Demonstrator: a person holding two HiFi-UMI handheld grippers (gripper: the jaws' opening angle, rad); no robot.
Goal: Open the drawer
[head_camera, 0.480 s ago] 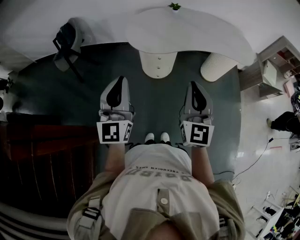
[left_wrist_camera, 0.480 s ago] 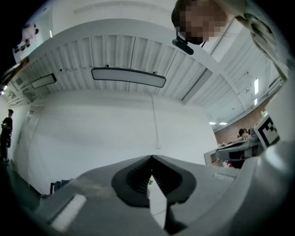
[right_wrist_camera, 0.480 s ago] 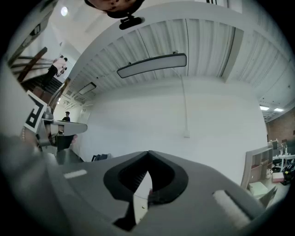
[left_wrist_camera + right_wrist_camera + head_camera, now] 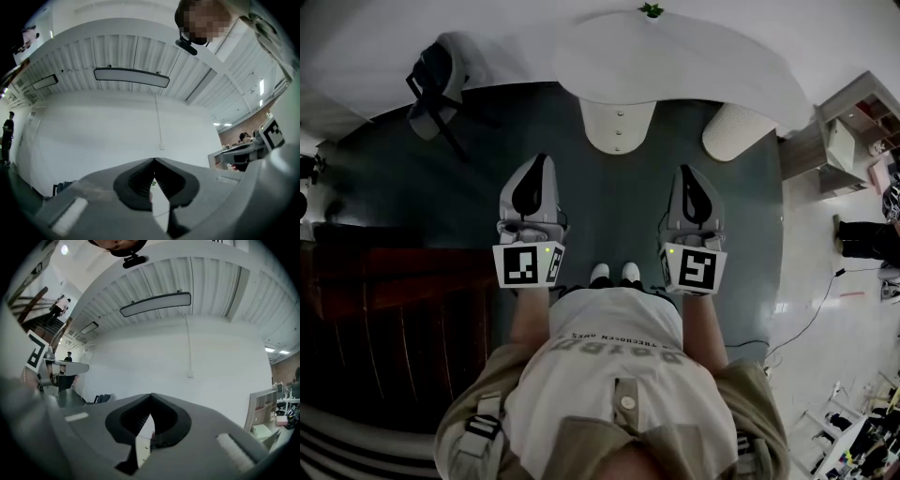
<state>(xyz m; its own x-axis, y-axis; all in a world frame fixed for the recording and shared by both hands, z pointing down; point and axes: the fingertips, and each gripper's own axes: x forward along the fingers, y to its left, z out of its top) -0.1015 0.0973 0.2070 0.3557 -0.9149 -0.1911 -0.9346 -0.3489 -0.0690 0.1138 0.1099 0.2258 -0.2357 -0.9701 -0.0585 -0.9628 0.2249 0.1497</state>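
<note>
**Head view first: drawer untouched, both grippers shut and empty**

Head view: I stand on the dark floor [image 4: 609, 211] with the left gripper [image 4: 540, 161] and right gripper [image 4: 687, 171] held out side by side. The drawer unit [image 4: 617, 127], white with two knobs [image 4: 619, 114], sits under the table [image 4: 703, 66] ahead, well apart from both. It looks closed.

Left gripper view: jaws pressed together, nothing between them, aimed at a white wall [image 4: 108, 126].

Right gripper view: jaws together too, empty. A white front with small knobs shows through the gap below the tips, probably the unit.

Progress: nothing done yet. Left to do: walk up, pinch a knob, pull.
</note>
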